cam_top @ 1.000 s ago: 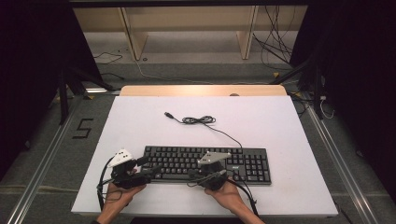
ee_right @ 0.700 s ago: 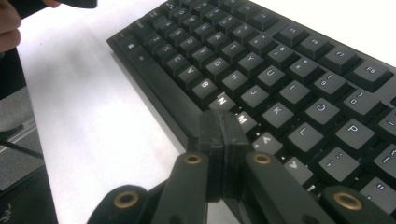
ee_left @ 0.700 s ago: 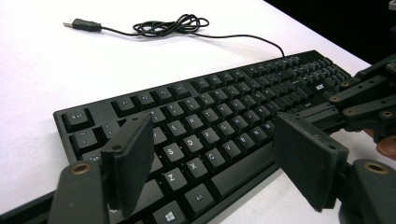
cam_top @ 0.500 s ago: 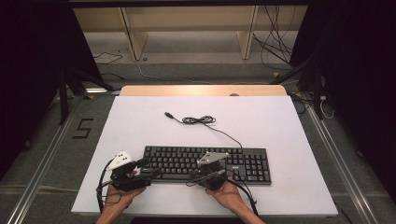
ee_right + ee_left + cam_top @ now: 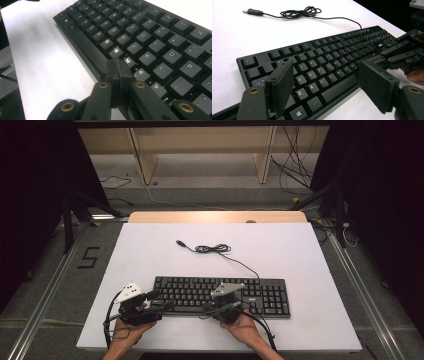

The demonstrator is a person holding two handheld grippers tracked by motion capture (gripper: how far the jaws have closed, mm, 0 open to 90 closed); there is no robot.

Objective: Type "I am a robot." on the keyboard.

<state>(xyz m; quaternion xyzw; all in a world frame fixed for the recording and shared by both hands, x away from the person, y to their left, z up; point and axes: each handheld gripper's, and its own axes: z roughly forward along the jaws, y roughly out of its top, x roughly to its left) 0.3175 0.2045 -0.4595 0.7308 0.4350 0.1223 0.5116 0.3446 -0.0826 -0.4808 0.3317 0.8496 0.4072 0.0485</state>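
Note:
A black keyboard (image 5: pixel 220 294) lies across the near middle of the white table (image 5: pixel 150 250). Its thin cable (image 5: pixel 212 249) runs back to a loose coil and a USB plug (image 5: pixel 180 242). My left gripper (image 5: pixel 159 302) is at the keyboard's left front corner. In the left gripper view the left gripper (image 5: pixel 327 77) stands wide open, with the keyboard's (image 5: pixel 319 62) letter keys between the jaws. My right gripper (image 5: pixel 209 307) sits at the keyboard's front edge. In the right gripper view the right gripper (image 5: pixel 117 72) is shut on nothing, its tip over the keyboard (image 5: pixel 150 45) near the M key.
A wooden strip (image 5: pixel 215 216) borders the table's far edge, with shelving and loose cables on the floor beyond. A "5" mark (image 5: pixel 89 257) is on the floor at the left. The right gripper (image 5: pixel 402 53) also appears at the right of the left gripper view.
The left gripper has slipped slightly toward the table's near edge. The right gripper and the keyboard have hardly moved.

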